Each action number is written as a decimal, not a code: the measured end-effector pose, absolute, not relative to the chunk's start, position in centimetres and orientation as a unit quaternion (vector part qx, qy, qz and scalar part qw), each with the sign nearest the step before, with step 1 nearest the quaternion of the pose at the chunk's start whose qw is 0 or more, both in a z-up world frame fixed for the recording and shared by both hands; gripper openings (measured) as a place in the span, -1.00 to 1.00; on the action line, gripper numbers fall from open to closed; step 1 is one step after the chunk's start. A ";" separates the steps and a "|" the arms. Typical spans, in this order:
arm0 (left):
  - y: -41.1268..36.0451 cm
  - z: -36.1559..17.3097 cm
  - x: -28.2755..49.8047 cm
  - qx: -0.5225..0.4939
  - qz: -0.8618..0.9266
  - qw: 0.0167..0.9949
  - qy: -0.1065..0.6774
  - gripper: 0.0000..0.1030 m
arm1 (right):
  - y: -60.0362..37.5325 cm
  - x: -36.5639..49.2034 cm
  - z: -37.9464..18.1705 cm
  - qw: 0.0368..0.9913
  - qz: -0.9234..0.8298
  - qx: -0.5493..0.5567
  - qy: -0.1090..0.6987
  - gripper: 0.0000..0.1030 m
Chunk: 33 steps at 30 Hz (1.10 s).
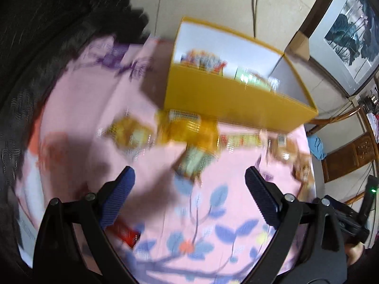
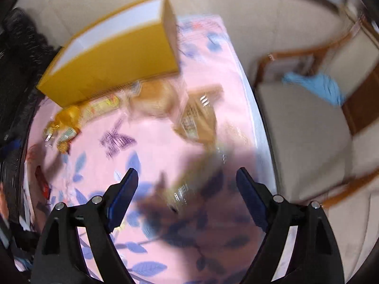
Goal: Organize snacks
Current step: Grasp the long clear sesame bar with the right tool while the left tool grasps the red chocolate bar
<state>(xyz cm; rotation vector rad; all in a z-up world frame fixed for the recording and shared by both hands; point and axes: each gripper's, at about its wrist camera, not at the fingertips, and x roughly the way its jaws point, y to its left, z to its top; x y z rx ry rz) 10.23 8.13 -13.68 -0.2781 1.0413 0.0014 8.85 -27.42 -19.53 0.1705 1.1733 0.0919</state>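
Note:
Both views are motion-blurred. A yellow box [image 1: 227, 94] with white inner walls stands on a pink floral cloth [image 1: 213, 213] and holds several snack packs [image 1: 203, 61]. Loose snack packs lie in front of it: a yellow-orange bag [image 1: 187, 130], a green pack [image 1: 194, 163], a long red-yellow pack [image 1: 241, 139]. My left gripper [image 1: 189, 177] is open and empty above the cloth, short of these packs. In the right wrist view the box [image 2: 109, 68] is at the upper left, with a brown pack [image 2: 196, 116] and a clear wrapped snack [image 2: 184, 189] nearer. My right gripper [image 2: 187, 177] is open, empty.
A red pack [image 1: 128, 233] lies near my left finger. The cloth's right edge [image 2: 255, 118] drops to a beige floor. Wooden furniture with a blue cloth [image 2: 315, 85] stands to the right. A dark fuzzy mass [image 1: 59, 23] borders the cloth at left.

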 end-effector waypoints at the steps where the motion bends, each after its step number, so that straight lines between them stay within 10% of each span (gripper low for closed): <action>1: 8.3 -14.2 9.4 -0.135 0.003 0.854 0.502 0.85 | -27.6 8.5 -20.1 0.828 0.037 0.092 0.551 0.65; 10: 10.2 -14.6 6.5 -0.143 0.023 0.849 0.508 0.85 | -27.3 10.0 -24.3 0.819 -0.041 0.118 0.559 0.62; 16: 12.3 -14.2 4.9 -0.144 0.043 0.848 0.509 0.85 | -26.2 9.3 -24.4 0.841 -0.028 0.075 0.534 -0.35; 33: 14.9 -21.2 3.0 -0.156 0.159 0.796 0.563 0.85 | -16.5 4.1 -24.1 0.814 0.153 -0.030 0.559 -0.42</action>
